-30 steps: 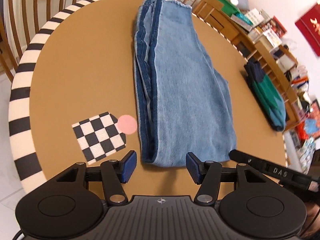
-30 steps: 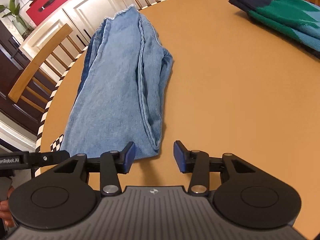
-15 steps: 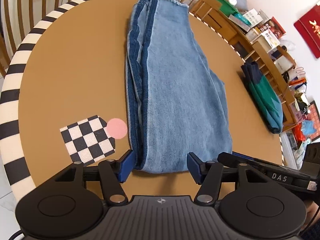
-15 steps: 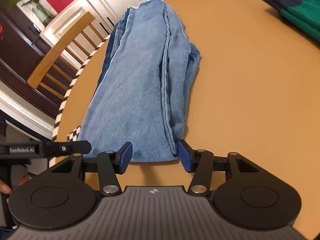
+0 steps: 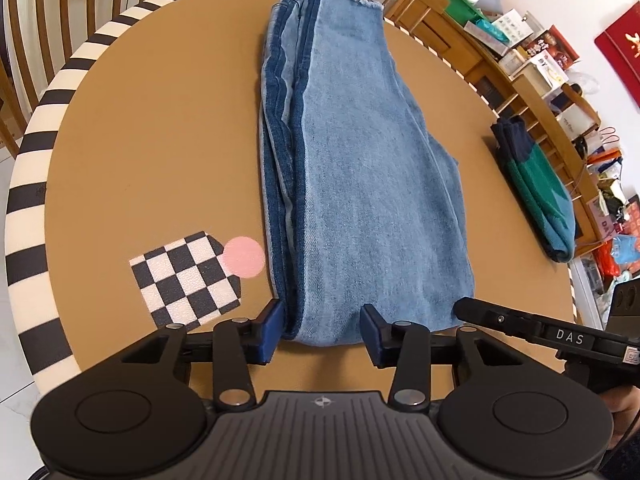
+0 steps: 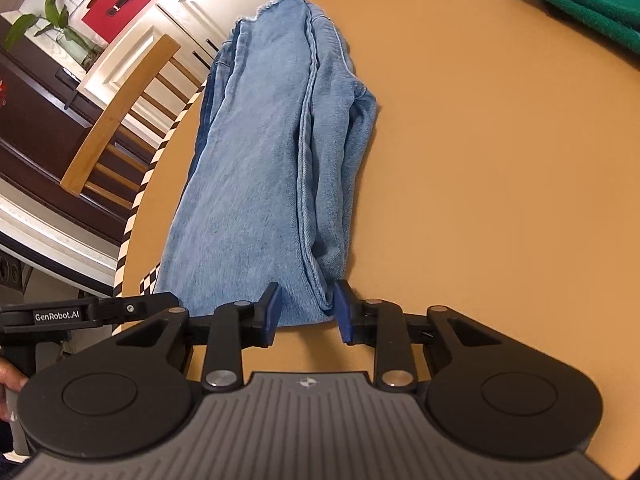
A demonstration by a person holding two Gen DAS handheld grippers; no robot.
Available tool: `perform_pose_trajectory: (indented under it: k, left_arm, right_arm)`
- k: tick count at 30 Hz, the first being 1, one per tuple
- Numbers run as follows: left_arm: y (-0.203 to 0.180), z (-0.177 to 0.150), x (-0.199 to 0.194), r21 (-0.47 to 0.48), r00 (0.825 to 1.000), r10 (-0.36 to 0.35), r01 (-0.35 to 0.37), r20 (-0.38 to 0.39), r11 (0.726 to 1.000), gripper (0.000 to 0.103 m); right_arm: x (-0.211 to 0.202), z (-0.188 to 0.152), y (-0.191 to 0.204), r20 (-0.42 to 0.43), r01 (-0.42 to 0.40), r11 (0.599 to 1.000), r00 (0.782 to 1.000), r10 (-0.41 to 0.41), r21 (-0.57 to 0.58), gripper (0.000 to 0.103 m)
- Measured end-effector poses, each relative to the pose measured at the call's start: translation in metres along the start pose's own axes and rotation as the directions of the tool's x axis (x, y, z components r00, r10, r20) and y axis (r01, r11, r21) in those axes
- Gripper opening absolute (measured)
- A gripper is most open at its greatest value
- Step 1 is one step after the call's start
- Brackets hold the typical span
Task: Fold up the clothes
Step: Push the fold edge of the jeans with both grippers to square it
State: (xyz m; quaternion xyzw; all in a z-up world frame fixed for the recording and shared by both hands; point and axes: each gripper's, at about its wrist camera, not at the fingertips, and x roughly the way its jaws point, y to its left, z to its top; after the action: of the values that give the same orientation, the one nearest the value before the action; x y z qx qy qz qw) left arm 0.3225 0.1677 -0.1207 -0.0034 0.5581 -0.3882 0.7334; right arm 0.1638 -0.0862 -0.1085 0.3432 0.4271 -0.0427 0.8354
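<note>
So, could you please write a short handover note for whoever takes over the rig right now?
Left gripper: jaws closing around the near left corner of the jeans; no firm pinch visible yet.
Right gripper: jaws closing around the near right corner; right pad touches the fold edge.
Jeans lie folded lengthwise on the table, hems at the far rim. A folded sweater sits to the right.
Done: lengthwise fold.
Left: finish both grips, then probably carry the near end over towards the hems.

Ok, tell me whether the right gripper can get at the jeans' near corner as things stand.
Probably yes: the right gripper already straddles the near edge of the jeans, its jaws closing with denim between them, and nothing lies in the way.
</note>
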Motion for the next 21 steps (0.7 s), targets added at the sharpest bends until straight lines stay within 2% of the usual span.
perform_pose_trajectory:
  k: [4, 7, 9, 11, 16, 21]
  left_arm:
    - [0.0009, 0.0014, -0.0002, -0.003, 1.000, 0.000, 0.000, -0.006, 1.000, 0.044]
    - [0.0011, 0.0010, -0.0002, -0.001, 1.000, 0.011, -0.011, -0.006, 1.000, 0.038]
    - [0.0031, 0.0003, -0.0007, -0.010, 1.000, 0.013, -0.013, -0.006, 1.000, 0.026]
    - [0.0059, -0.0004, -0.0012, -0.019, 1.000, 0.016, -0.016, -0.005, 1.000, 0.023]
    - [0.0064, 0.0002, -0.0033, -0.019, 1.000, 0.005, -0.005, -0.001, 1.000, 0.018]
    - [0.0077, 0.0026, -0.0075, -0.028, 1.000, -0.020, 0.020, -0.001, 0.999, 0.016]
  right_arm:
    - [0.0008, 0.0005, 0.0029, -0.001, 0.013, 1.000, 1.000, -0.013, -0.014, 0.029]
    - [0.0010, 0.0003, 0.0038, 0.000, 0.020, 1.000, 1.000, -0.020, -0.014, 0.026]
    - [0.0012, 0.0000, 0.0035, 0.003, 0.024, 1.000, 1.000, -0.024, -0.010, 0.024]
    - [0.0014, -0.0002, 0.0030, 0.006, 0.028, 1.000, 1.000, -0.028, -0.003, 0.022]
    - [0.0000, 0.0000, 0.0024, 0.014, 0.040, 0.999, 0.999, -0.041, 0.032, 0.012]
    - [-0.0043, 0.0019, 0.0002, 0.015, 0.027, 0.998, 0.999, -0.028, 0.060, 0.009]
